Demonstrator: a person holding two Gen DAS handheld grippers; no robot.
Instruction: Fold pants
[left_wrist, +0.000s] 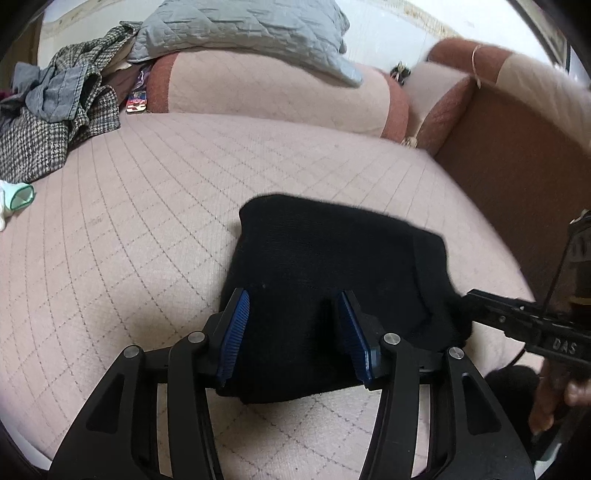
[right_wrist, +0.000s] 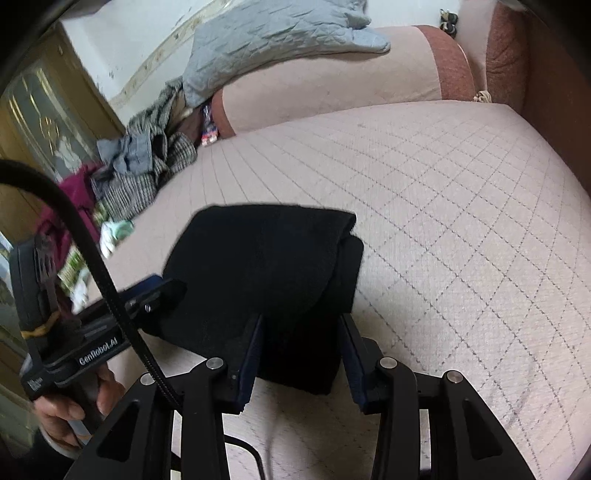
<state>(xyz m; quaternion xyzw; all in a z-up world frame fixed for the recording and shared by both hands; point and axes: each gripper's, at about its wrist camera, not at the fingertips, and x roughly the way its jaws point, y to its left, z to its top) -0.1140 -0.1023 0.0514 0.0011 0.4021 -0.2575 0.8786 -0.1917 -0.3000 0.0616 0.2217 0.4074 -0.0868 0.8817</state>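
Observation:
The black pants (left_wrist: 332, 273) lie folded into a compact bundle on the pink quilted bed cover (left_wrist: 147, 206); they also show in the right wrist view (right_wrist: 266, 273). My left gripper (left_wrist: 293, 299) is open, its blue pads either side of the bundle's near edge. My right gripper (right_wrist: 301, 325) is open, its fingers straddling the bundle's near right corner. The right gripper shows at the right of the left wrist view (left_wrist: 476, 299), its tip against the bundle. The left gripper shows at the left of the right wrist view (right_wrist: 162, 291), touching the bundle's left edge.
A pile of checked and grey clothes (left_wrist: 55, 110) lies at the far left of the bed. A grey quilted blanket (left_wrist: 243, 33) drapes over the pink bolster (left_wrist: 273, 88). A brown headboard (left_wrist: 517, 155) stands at the right. A white and green cloth (left_wrist: 18, 199) lies at the left edge.

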